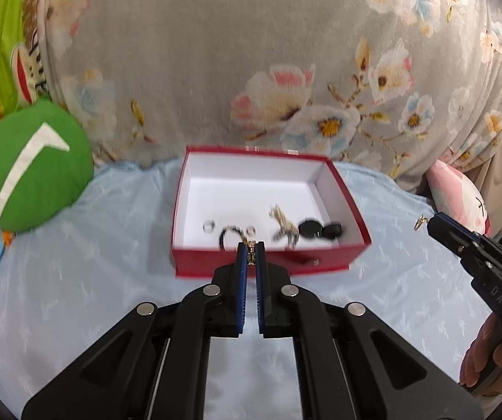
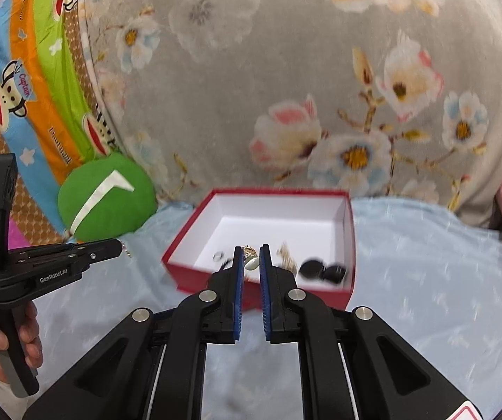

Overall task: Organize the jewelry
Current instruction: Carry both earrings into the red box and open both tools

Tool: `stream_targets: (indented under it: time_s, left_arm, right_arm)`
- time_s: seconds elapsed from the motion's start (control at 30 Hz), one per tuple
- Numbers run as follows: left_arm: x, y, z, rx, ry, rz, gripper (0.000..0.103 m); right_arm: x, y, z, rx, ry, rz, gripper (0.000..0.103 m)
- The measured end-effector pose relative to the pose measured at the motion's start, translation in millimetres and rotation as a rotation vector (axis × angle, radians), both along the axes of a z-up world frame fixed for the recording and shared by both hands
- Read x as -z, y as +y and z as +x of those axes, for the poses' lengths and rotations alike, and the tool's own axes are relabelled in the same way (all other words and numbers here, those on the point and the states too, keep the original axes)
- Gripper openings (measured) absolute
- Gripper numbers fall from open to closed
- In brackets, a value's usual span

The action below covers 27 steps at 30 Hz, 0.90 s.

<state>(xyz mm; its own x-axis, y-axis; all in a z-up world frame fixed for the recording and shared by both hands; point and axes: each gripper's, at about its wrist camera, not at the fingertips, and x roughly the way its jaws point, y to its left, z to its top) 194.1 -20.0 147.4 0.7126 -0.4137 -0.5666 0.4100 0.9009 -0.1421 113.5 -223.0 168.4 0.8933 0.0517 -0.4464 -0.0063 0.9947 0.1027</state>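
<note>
- Red box [image 1: 268, 262] with a white inside sits open on the pale blue sheet [image 1: 93, 280], near a green cushion [image 1: 33, 164], with a flowered grey pillow [image 1: 251, 52] behind it; we count several pieces already on its floor: a small clear ring [image 1: 208, 225], a black loop [image 1: 229, 236], a gold chain [image 1: 282, 224] and two black round pieces [image 1: 319, 229] side by side
- We judge the sorting well along; no loose jewelry shows on the sheet around the box; what is left is the two pieces we are carrying
- Left gripper [image 1: 251, 248]: jaws nearly closed, pinching a small gold piece [image 1: 251, 253] at the very tips; too small and blurred to name; from the right wrist view it dangles off the tip [image 2: 126, 249]
- Right gripper [image 2: 251, 252]: jaws nearly closed on a gold piece with a pale oval stone [image 2: 251, 260]; from the left wrist view a gold hook [image 1: 420, 222] sticks out past the tip
- Pose: both grippers held in the air just short of the box's near wall, pointing forward and angled down toward it; left one off the box's left corner, right one to its right; a hand [image 2: 5, 339] wraps the left handle from below
- Next, in our judgement: carry both over the rim and let go inside
</note>
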Motion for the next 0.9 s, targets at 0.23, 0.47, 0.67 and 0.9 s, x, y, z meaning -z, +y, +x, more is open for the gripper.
stream_targets:
  time_s: [0.23,0.47,0.67,0.9]
  left_arm:
    - [-26,-30,65,-0.006,-0.079,0.026,0.004]
    - [-25,-64,137,-0.021,-0.088,0.056,0.004]
    - [-12,-78,180,-0.047,-0.07,0.073,0.004]
    - [12,-90,215,-0.062,-0.013,0.092,0.049]
  right_arm:
    - [-28,-15,69,0.015,-0.055,-0.042,0.008]
    - [-33,-27,144,0.036,-0.056,-0.083,0.008]
    - [-23,-37,190,0.037,-0.028,-0.064,0.008]
    - [2,-48,222,0.057,0.012,-0.039,0.055]
